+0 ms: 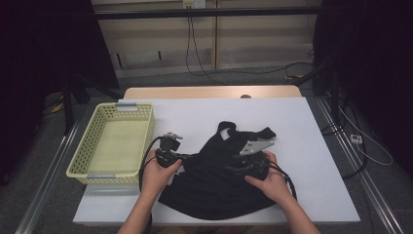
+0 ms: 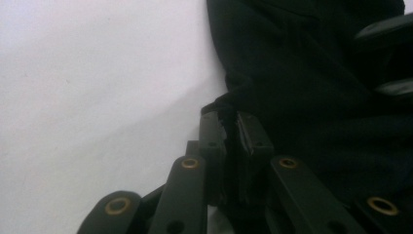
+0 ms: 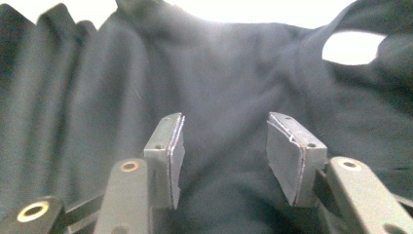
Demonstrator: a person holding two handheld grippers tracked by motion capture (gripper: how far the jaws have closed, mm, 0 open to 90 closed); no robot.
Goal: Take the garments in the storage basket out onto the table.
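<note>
Left tongs (image 2: 229,129) pinch the black garment's (image 1: 214,180) edge, anchoring it on the worktop (image 1: 302,126); right tongs (image 3: 224,156) hover agape over cloth spread beneath them, gripping nothing.

On the white table, the near part of the black garment (image 1: 214,185) lies hidden under both hands and grippers. In the left gripper view, the cloth edge vanishes between the pressed-together jaws, and the garment runs off the right edge. The right gripper view is blurred, its folds soft and indistinct.
</note>
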